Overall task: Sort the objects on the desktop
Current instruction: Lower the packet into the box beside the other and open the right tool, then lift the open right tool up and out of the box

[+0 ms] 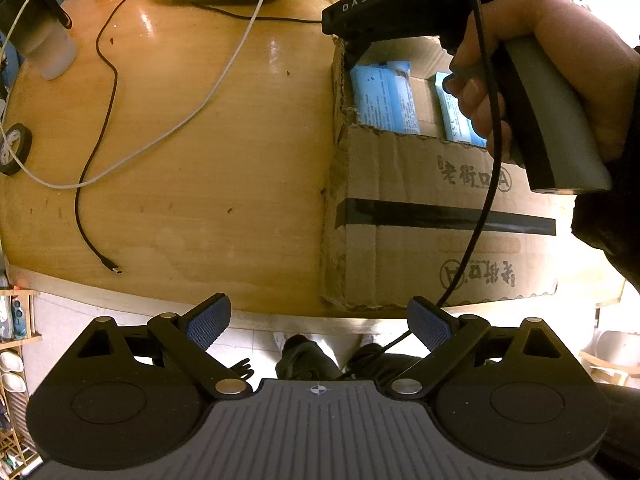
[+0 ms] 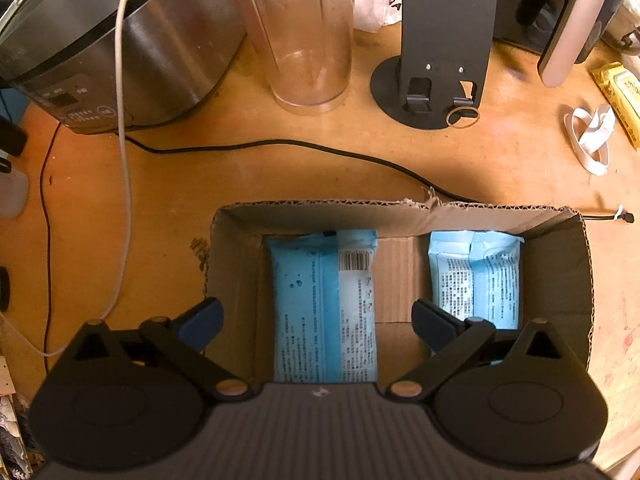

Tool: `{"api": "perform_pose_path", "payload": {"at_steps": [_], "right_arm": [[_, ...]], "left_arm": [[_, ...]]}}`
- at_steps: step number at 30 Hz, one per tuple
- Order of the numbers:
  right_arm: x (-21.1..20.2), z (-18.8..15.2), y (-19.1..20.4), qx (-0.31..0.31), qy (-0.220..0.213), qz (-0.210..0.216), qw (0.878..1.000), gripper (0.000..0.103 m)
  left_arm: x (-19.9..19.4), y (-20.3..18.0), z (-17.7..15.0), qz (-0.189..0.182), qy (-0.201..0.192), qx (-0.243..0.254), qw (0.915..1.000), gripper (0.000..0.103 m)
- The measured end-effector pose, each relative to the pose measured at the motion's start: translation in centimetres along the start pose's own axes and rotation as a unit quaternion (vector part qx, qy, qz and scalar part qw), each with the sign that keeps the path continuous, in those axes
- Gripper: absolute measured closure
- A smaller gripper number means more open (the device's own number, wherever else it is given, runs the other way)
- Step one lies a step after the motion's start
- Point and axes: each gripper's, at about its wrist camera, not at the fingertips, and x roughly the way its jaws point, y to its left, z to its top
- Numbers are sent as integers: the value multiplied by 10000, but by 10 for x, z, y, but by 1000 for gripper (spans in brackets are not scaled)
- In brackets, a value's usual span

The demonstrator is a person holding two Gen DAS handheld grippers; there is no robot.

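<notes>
1. Right gripper point(image 2: 316, 320) hangs over the cardboard box point(image 2: 560, 272), jaws spread wide, gripping nothing.
2. Two blue wet-wipe packs point(image 2: 324, 304) lie flat inside the box, apart.
3. Left gripper point(image 1: 318, 326) is wide open too, empty, over the table's point(image 1: 200, 160) edge.

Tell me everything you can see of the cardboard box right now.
The cardboard box is brown corrugated card, open-topped, with ragged torn rims, black tape and printed characters on its side. It stands upright on the wooden table, near the front edge. Two light blue packets lie flat inside, side by side and apart. The open right gripper hangs above it, touching nothing.
</notes>
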Motion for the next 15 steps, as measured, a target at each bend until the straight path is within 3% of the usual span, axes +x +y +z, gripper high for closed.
{"api": "perform_pose_path", "payload": {"at_steps": [15], "right_arm": [[-12, -5, -4, 43, -57, 60, 10000, 0]], "left_arm": [[0, -2, -2, 9, 3, 11, 10000, 6]]}}
